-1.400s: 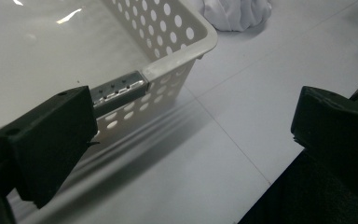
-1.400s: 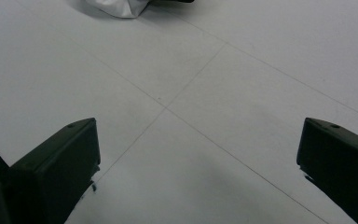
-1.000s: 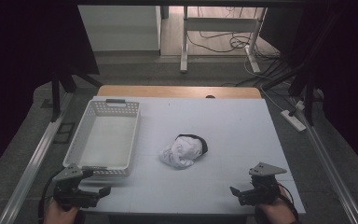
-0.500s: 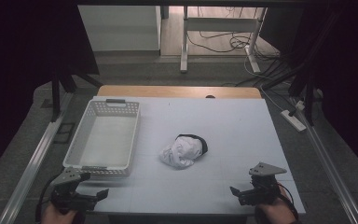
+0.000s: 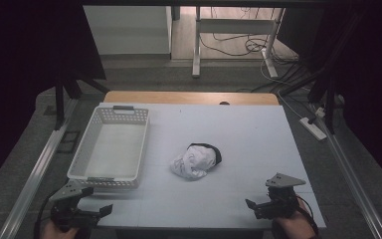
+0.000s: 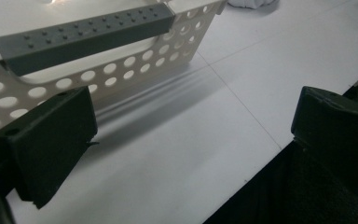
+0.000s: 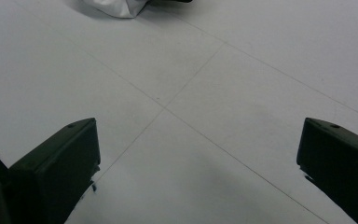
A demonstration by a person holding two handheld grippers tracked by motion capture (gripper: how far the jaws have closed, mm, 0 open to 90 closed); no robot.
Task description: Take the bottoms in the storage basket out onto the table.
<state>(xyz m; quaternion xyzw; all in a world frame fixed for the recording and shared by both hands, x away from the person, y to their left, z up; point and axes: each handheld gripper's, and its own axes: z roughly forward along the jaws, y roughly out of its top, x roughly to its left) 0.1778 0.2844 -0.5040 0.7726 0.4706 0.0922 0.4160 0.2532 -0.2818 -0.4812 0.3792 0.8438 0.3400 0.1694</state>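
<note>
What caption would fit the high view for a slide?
Two open grippers, left gripper and right gripper, at the table's near edge; white basket beside crumpled white cloth.

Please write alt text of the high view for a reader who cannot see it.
A crumpled white cloth with a black edge lies mid-table beside an empty white perforated plastic basket on its left. At the near edge, the person's left gripper and right gripper are both open, holding nothing.

A crumpled white cloth [image 7: 116, 7] is cut off by the top edge in both gripper views. The basket [image 6: 121, 60] runs off the frame's left side (its inside hidden). Hands [image 5: 291, 228] are cropped below.
</note>
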